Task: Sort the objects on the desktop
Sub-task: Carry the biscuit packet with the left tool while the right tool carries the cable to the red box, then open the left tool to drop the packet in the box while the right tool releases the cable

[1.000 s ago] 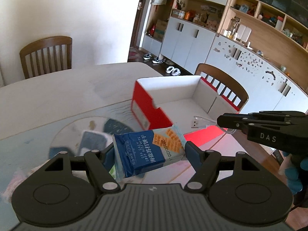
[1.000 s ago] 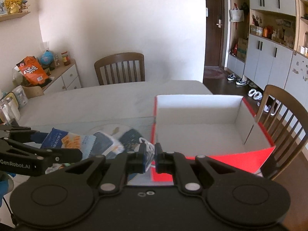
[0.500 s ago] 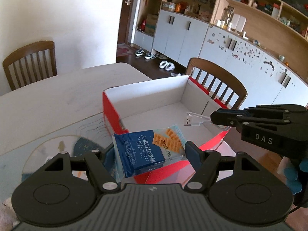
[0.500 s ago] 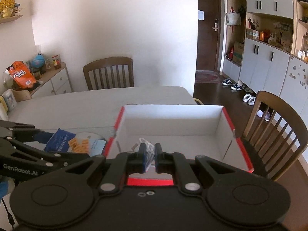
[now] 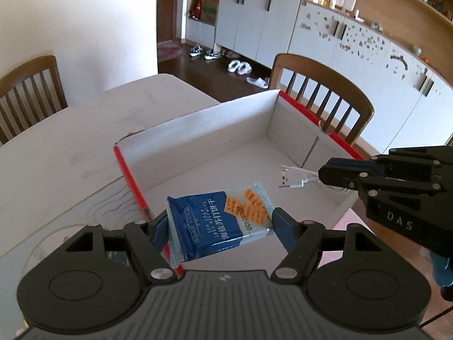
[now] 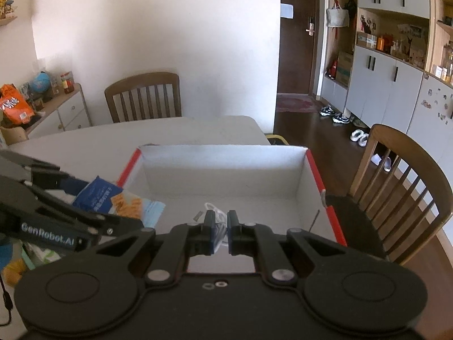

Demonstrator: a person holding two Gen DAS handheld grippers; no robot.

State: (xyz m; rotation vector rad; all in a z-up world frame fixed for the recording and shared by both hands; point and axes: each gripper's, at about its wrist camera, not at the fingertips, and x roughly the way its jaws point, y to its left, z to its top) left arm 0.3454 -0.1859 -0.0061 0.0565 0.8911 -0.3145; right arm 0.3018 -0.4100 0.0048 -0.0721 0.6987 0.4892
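My left gripper is shut on a blue soda biscuit packet and holds it above the near left corner of the open red and white box. My right gripper is shut on a white USB cable and holds it over the box floor. In the left wrist view the cable's plug sticks out from the right gripper. In the right wrist view the packet and the left gripper hang at the box's left edge.
The box sits on a pale table near its right edge. Wooden chairs stand behind the table and to the right of the box. More small items lie on the table to the left, partly hidden.
Both grippers have moved forward and over the box with their loads. The packet has passed from above the table mat to above the box's near left corner.
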